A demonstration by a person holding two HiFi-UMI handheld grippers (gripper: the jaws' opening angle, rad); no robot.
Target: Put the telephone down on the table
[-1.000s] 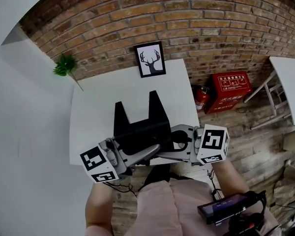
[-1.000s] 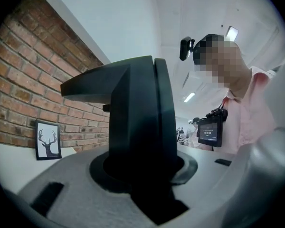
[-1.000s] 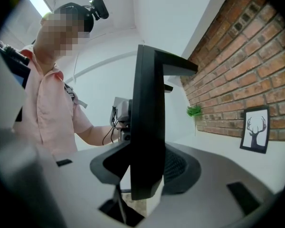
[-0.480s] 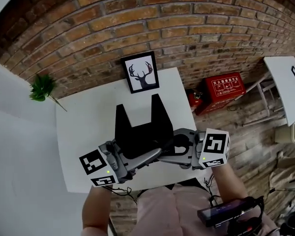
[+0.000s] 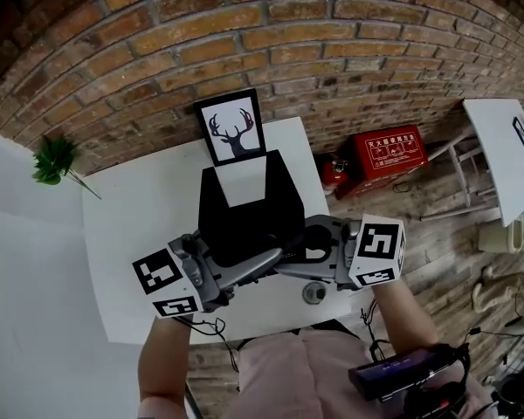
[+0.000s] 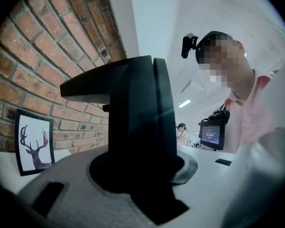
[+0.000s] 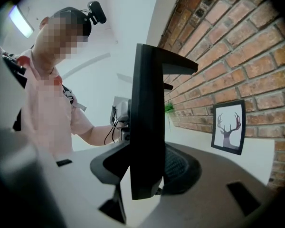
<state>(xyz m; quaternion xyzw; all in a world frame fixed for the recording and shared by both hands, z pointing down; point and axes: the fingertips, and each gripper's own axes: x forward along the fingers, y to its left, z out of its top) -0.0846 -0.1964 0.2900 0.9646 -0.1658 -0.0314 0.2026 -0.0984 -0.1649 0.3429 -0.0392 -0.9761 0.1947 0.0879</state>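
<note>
The telephone (image 5: 244, 212) is a black angular body with two upright prongs, hanging over the white table (image 5: 140, 234) just in front of a framed deer picture (image 5: 234, 129). My left gripper (image 5: 249, 267) is shut on its near left side and my right gripper (image 5: 288, 256) on its near right side. In the left gripper view the telephone (image 6: 137, 122) fills the gap between the jaws of the left gripper (image 6: 147, 189). The right gripper view shows its thin edge (image 7: 145, 122) clamped in the right gripper (image 7: 142, 184). Whether its base touches the table I cannot tell.
The table stands against a brick wall, with a small green plant (image 5: 52, 160) at its far left corner. A small round grey thing (image 5: 313, 292) lies on the table near its front edge. On the floor to the right are a red box (image 5: 389, 155) and a fire extinguisher (image 5: 332, 168).
Both grippers have carried the telephone forward over the table toward the deer picture. Its prongs now reach the picture's lower edge. The grip on it looks the same.
</note>
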